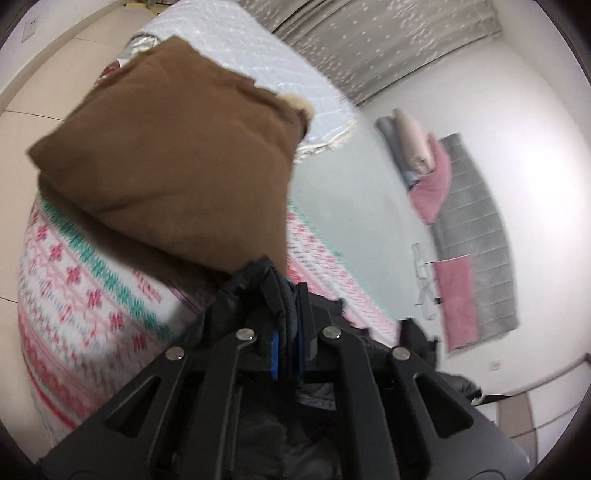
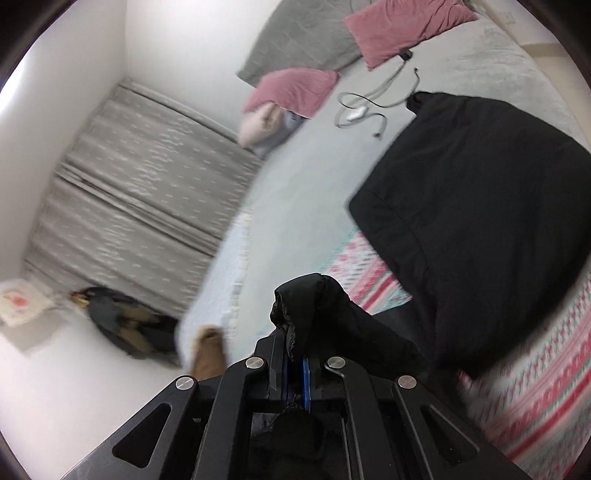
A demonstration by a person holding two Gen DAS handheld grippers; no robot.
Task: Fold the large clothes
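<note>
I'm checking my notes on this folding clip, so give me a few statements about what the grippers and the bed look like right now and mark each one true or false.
1. The left gripper is shut on black padded fabric. True.
2. The right gripper is open and holds nothing. False: it is shut on a fold of the black garment.
3. A folded brown garment lies on the bed. True.
4. Both pillows on the bed are blue. False: the pillows are pink.
5. A grey cable lies on the bed near the pillows. True.
</note>
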